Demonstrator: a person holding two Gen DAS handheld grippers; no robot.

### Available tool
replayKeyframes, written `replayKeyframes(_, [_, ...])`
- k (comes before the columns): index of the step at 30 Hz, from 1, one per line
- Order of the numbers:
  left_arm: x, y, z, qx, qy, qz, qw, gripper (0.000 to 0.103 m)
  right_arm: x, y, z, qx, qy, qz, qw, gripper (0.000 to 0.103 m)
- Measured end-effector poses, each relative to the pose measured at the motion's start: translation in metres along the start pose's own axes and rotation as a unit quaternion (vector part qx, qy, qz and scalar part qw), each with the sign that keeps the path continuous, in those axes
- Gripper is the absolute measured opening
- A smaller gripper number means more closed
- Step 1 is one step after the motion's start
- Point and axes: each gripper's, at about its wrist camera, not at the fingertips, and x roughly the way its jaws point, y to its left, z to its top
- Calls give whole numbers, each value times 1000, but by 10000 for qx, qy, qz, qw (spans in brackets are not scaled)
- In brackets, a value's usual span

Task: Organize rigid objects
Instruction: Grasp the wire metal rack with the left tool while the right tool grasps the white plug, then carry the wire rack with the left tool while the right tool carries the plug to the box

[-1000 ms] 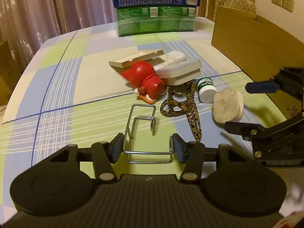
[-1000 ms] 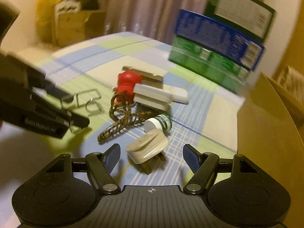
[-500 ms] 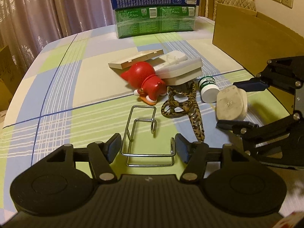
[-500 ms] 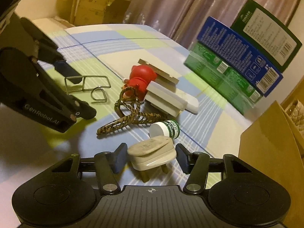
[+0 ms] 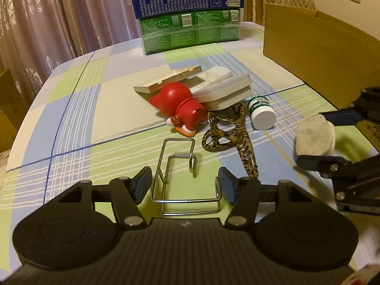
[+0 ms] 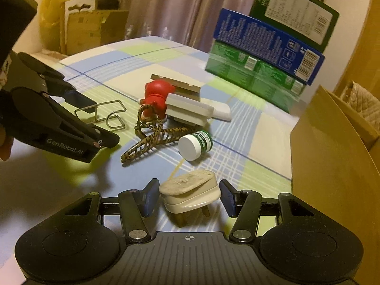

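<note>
A bent wire rack (image 5: 187,178) lies on the checked tablecloth between the pads of my left gripper (image 5: 185,185). Its jaws are closing and stand close to the wire on both sides without clearly pressing it. My right gripper (image 6: 188,197) is shut on a cream wall plug (image 6: 190,190), prongs hanging down just above the cloth. The left wrist view shows the plug (image 5: 315,137) at the right, held in those fingers. Behind lie a leopard-print hair clip (image 5: 228,140), a white-capped green bottle (image 5: 261,112), a red toy figure (image 5: 180,104) and white flat boxes (image 5: 223,90).
A tall cardboard box (image 6: 332,154) stands open at the right edge of the table. Stacked blue and green cartons (image 5: 190,11) stand at the far edge before a curtain. A thin wooden piece (image 5: 166,80) leans behind the red toy. A person's fingers show at far left.
The right gripper closed its jaws on the wall plug and raised it off the cloth. The left jaws eased a little wider around the wire rack, which stayed on the table.
</note>
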Motion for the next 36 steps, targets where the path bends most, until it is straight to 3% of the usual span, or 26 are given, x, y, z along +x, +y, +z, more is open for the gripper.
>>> replayKeyframes(5, [0, 3, 0, -159, 42, -82, 9998, 49, -7, -1, -1, 152, -19, -18, 9999, 52])
replayKeyframes(16, [-19, 8, 0, -678, 137, -55, 9976, 49, -36, -2, -1, 514, -20, -37, 9987, 52])
replayKeyframes(29, [-107, -15, 14, -1356, -284, 53, 9903, 49, -118, -8, 14, 769, -542, -79, 9955, 52])
replayKeyframes(36, [-144, -42, 21, -1374, -423, -65, 9896, 49, -160, -22, 12, 890, -711, -258, 9932, 52])
